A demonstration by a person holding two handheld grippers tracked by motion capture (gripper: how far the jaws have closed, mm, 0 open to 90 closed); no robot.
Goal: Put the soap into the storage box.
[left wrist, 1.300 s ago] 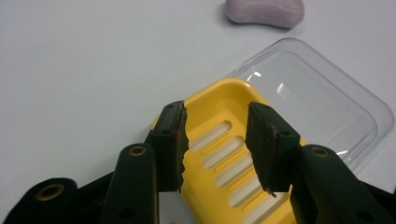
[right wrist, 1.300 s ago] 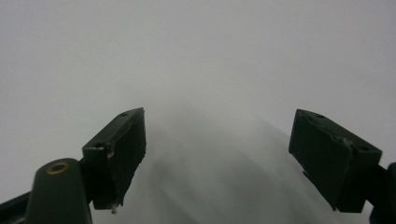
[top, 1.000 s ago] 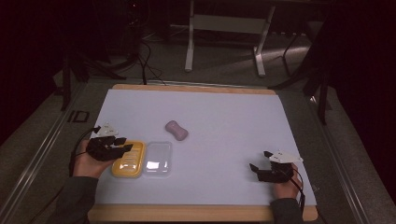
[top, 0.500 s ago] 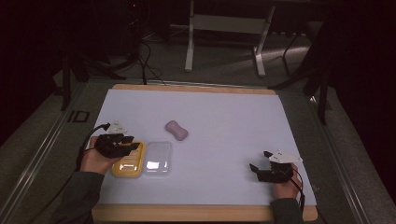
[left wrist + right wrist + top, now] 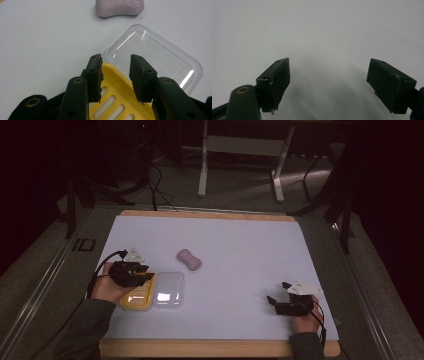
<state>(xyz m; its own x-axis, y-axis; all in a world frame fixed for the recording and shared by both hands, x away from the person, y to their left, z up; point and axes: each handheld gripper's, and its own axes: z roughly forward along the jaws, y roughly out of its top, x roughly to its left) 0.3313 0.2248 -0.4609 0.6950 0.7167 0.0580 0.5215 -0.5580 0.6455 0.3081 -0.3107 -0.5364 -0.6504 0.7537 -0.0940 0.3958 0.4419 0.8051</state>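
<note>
Now, at the table's (image 5: 240, 240) near-left we find our left gripper (image 5: 142, 275), its jaws parted a little and hanging over the far rim of the yellow soap dish (image 5: 117, 100), gripping nothing. Just right of the dish lies its clear lid (image 5: 168, 289), with the pink soap (image 5: 189, 259) beyond, apart from both. Well off at the near-right, our right gripper (image 5: 278, 295) rests wide open above bare white surface.

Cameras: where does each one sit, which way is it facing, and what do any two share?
High view: above the person's side, looking forward and down; both forearms, left gripper, right gripper.
Left gripper view: along its jaws at the yellow soap dish, clear lid, purple soap.
Right gripper view: along wide jaws at bare mat.
Shared: high and left show dish, lid, soap.
</note>
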